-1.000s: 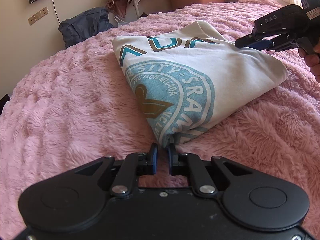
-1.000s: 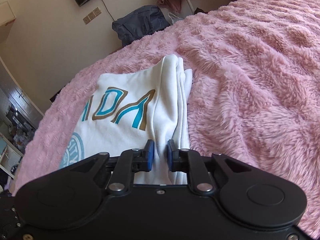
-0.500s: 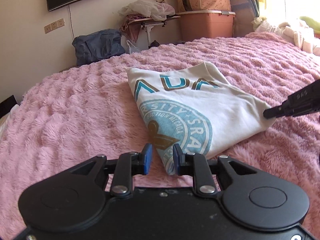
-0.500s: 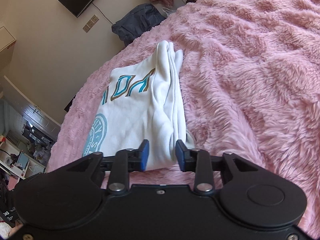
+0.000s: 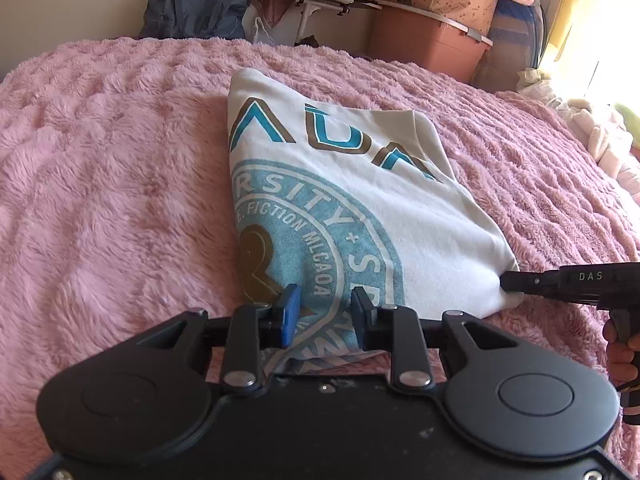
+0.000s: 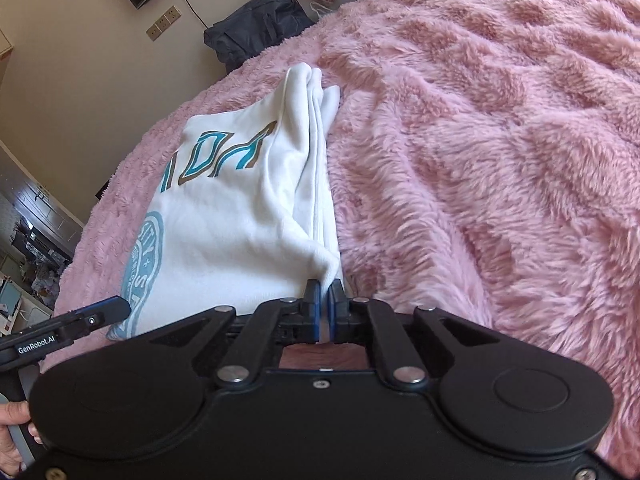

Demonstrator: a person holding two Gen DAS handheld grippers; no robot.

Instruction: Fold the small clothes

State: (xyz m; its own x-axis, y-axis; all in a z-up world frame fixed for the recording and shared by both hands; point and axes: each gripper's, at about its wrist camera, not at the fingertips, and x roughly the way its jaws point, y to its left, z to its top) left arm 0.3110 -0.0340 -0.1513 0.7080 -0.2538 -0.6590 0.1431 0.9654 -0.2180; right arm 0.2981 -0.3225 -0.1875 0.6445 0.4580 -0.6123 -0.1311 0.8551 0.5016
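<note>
**Both grippers at the folded sweatshirt's near edge**

Only the right wrist view shows the right gripper (image 6: 324,306) pinching the white sweatshirt (image 6: 224,232) corner. The left gripper (image 5: 324,314) is opening, printed hem between its fingers, on the pink blanket (image 5: 100,200).

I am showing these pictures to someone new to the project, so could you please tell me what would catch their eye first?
First the folded white shirt with its teal seal print, lying in the middle of the fluffy pink blanket. Next the right hand-held gripper, shut on the shirt's near corner, and the left hand-held gripper at the printed edge, its jaws opening with the cloth between them.
</note>
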